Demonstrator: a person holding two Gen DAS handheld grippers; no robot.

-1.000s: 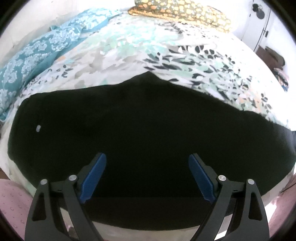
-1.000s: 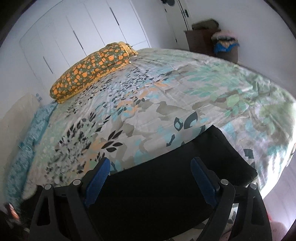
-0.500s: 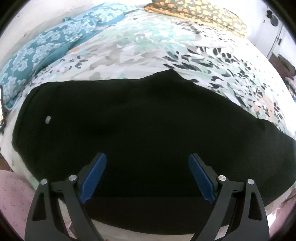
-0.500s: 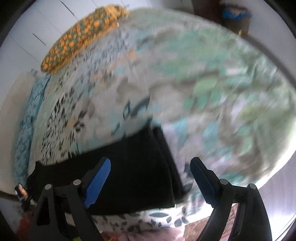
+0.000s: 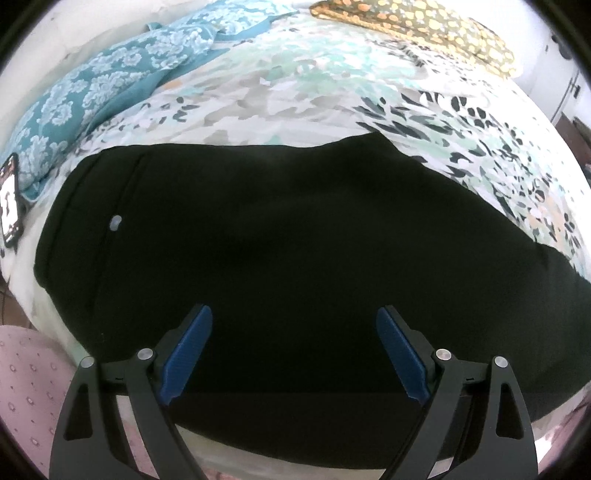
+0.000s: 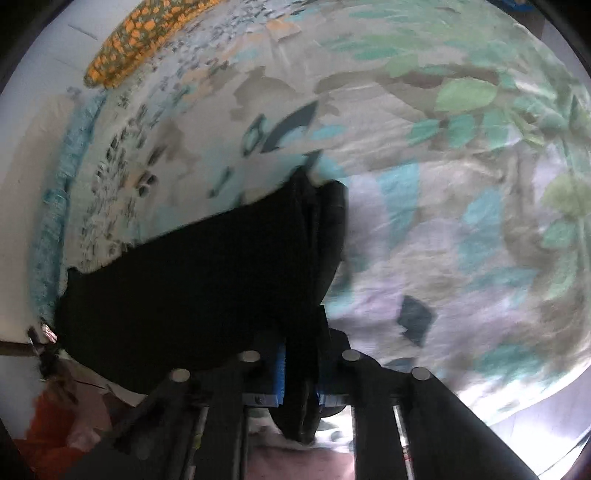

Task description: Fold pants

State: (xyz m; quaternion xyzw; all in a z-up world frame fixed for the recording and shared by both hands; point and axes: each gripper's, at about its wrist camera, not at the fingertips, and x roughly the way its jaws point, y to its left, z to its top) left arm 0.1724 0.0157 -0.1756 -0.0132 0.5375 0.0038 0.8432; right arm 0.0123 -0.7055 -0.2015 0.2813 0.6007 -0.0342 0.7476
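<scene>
Bright daylight, blown-out whites up top — fisheye edge warp, motion blur in right-wrist view.

R gripper (image 6: pixel 300 369) jaws just closed on black pants (image 6: pixel 192 280) hem, on bedspread (image 6: pixel 424 221).

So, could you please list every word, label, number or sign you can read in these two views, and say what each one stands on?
None can be read.
The black pants bear a small pale round mark near the waistband: no lettering can be made out.
The phone screen at the left edge shows white shapes, too small and cut off to read.
The floral bedspread and the orange-spotted pillow carry patterns only.
</scene>
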